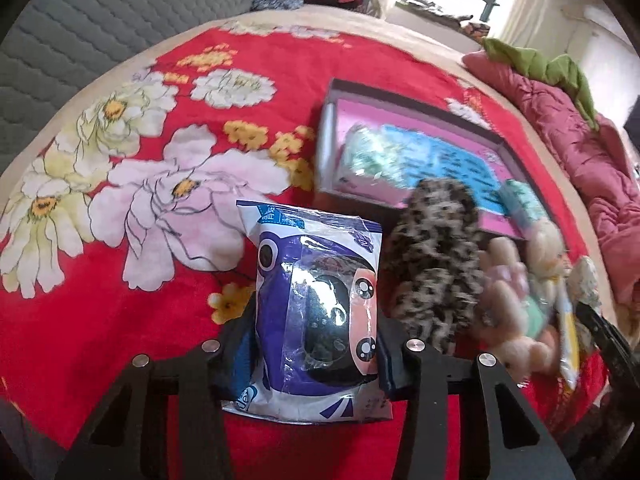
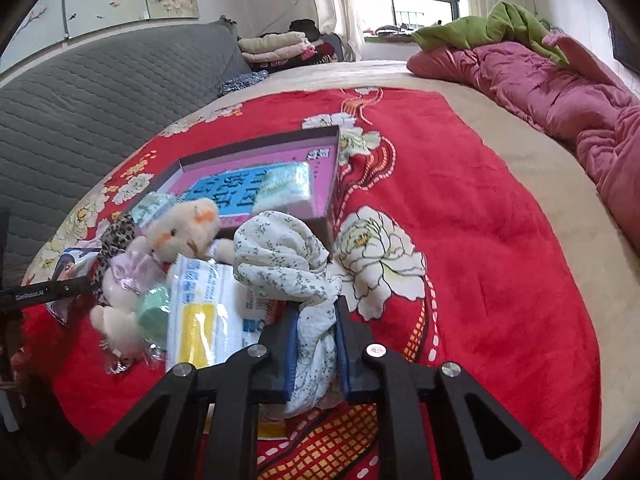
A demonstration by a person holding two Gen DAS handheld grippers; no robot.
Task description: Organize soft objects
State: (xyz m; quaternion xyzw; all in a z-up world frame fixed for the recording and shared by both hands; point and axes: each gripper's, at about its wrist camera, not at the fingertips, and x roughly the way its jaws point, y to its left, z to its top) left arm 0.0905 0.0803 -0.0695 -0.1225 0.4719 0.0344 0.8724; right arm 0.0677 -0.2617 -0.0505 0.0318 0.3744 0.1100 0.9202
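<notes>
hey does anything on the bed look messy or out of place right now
Nothing looks damaged or spilled. The loose things sit in a jumbled heap beside the pink shallow box: a cream plush bear, a leopard-print fabric piece and a white-and-yellow plastic pack overlap one another. Only one pale green packet lies in the box.

My left gripper (image 1: 316, 344) is a matte black frame of angular struts with triangular cut-outs, four round silver screw heads along it, and blue-lined fingers. My right gripper (image 2: 316, 344) is built the same; beside it, a black bar carries small white "GenRobot.AI" lettering.
</notes>
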